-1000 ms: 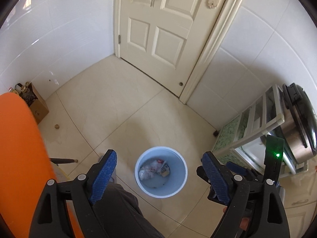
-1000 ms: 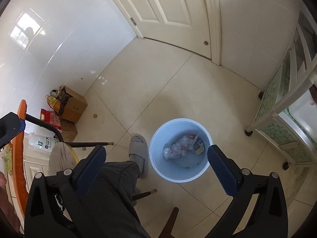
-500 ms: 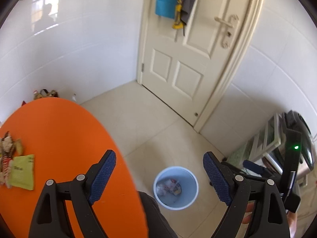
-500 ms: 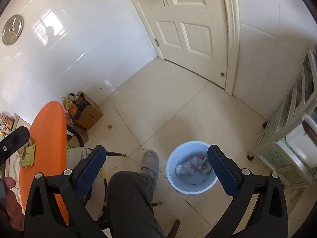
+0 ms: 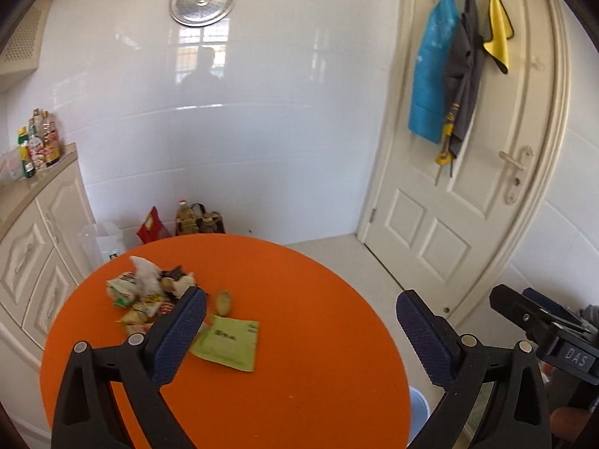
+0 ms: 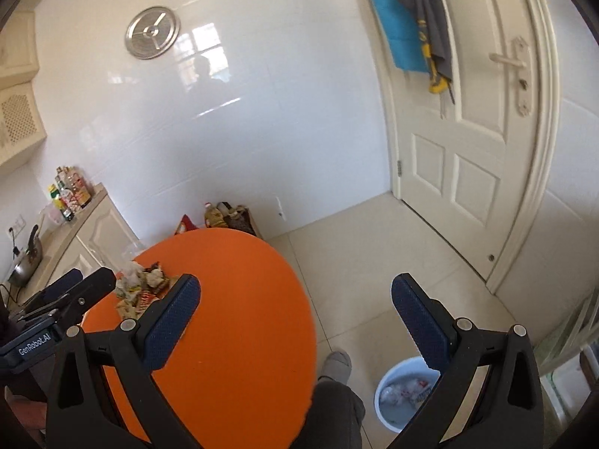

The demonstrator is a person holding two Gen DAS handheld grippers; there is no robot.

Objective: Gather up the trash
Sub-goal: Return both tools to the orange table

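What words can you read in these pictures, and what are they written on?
"DAS" on the black block of the right tool, seen from the left camera.
"GenRobot.AI" on the black block of the left tool, seen from the right camera.
Green packet on the orange table: dark print, too blurred to read.
Wrappers and bottles: too small to read.

1. The right gripper (image 6: 295,310) hangs above the scene with its jaws wide apart and nothing between the blue pads (image 6: 174,318).
2. A round orange table (image 6: 239,336) fills the lower left, with a heap of crumpled wrappers (image 6: 140,288) near its far edge.
3. The left gripper (image 6: 56,307) shows at the left edge, just beside that heap.
4. A pale blue bin (image 6: 389,411) stands on the tiled floor at the lower right, with trash inside.
5. A grey slipper (image 6: 337,364) sits between table and bin.
6. A white door (image 6: 475,149) is shut.
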